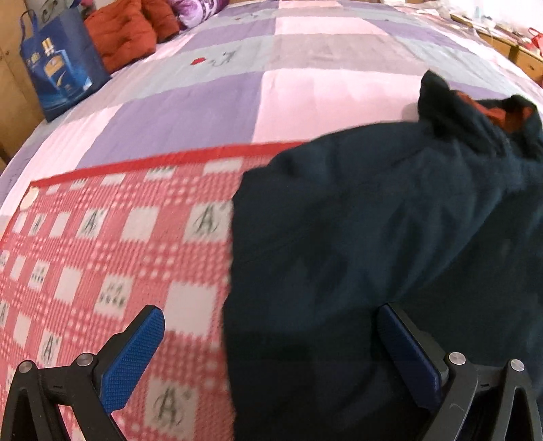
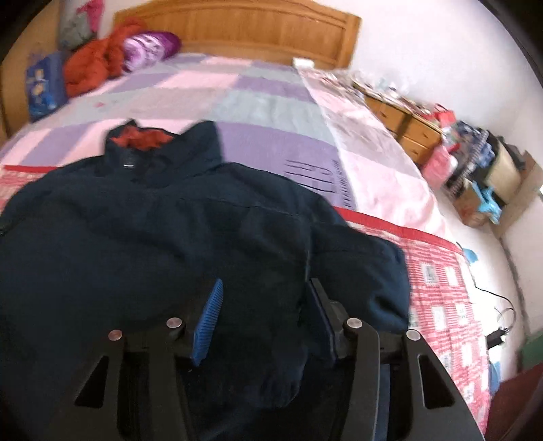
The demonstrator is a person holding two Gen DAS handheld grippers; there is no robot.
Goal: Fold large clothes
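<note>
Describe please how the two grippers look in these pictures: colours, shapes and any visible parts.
Both look alike. The left gripper and right gripper each have black angular frames with triangular cut-outs and round silver pivot pins. Their fingers carry flat blue pads with a knurled or ribbed texture. No cables, sleeves or hands are visible.

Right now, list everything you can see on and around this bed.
jacket: one, dark navy with orange-red collar lining, spread flat on the checked blanket
checked blanket: one, red and white, over the bed's near end
bedspread: one, pink, purple and grey squares
headboard: one, wooden
blue bag: one, far left corner
orange-red bundle: one, beside the bag
purple pillow: one, by the headboard
drawers: wooden, cluttered, right wall
left gripper: open, over the jacket's edge
right gripper: open, over the jacket
</note>
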